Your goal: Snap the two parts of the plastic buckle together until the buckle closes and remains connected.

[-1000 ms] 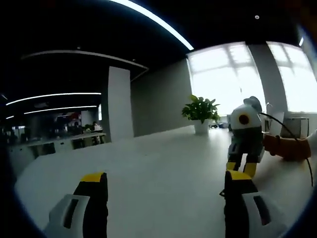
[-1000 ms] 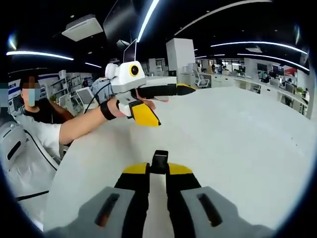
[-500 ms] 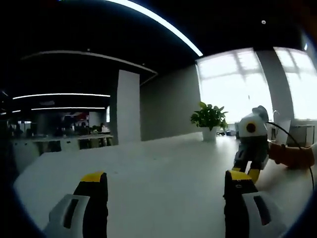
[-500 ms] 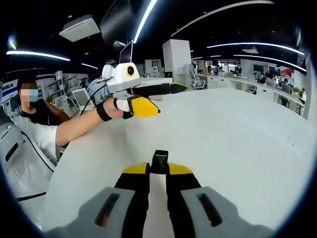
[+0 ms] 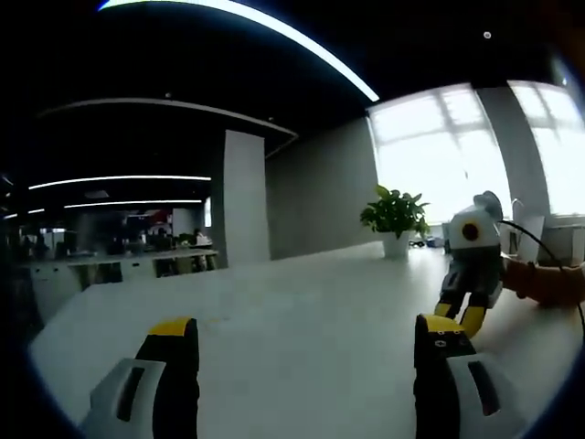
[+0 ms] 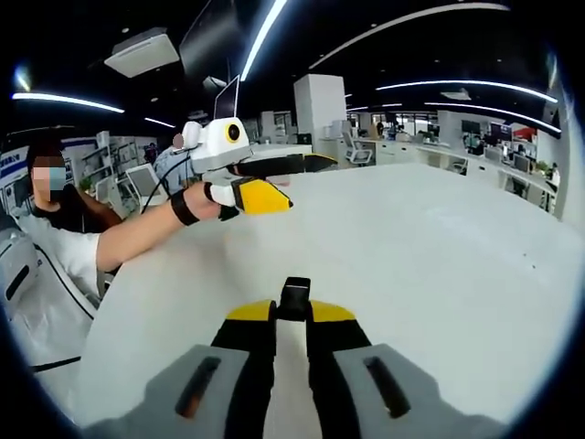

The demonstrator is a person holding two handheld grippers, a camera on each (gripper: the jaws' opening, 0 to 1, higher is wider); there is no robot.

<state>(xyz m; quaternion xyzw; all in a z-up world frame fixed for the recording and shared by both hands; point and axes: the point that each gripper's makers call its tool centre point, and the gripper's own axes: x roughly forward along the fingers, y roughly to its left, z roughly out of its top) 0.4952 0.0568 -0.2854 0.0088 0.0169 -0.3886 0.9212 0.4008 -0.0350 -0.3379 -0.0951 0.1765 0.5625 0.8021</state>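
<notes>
A small black buckle part (image 6: pixel 294 296) sticks up between the yellow-tipped jaws of my right gripper (image 6: pixel 292 312), which is shut on it low over the white table (image 6: pixel 430 274). In the right gripper view my left gripper (image 6: pixel 294 180) floats at the upper left, held by a hand, jaws apart and nothing between them. In the left gripper view my left gripper (image 5: pixel 306 329) stands wide open over the table (image 5: pixel 302 293). There the right gripper (image 5: pixel 472 261) hangs at the right, pointing down at the table; I cannot make out the buckle part in it.
A potted plant (image 5: pixel 395 216) stands at the table's far edge by bright windows. A person (image 6: pixel 64 229) is at the table's left side with an arm stretched over it. Office desks (image 6: pixel 475 151) and a white pillar (image 6: pixel 317 105) lie beyond.
In the right gripper view the left gripper has drifted up and away and levelled out. The left gripper view has swung, so the right gripper sits farther right. The right gripper stays shut.
</notes>
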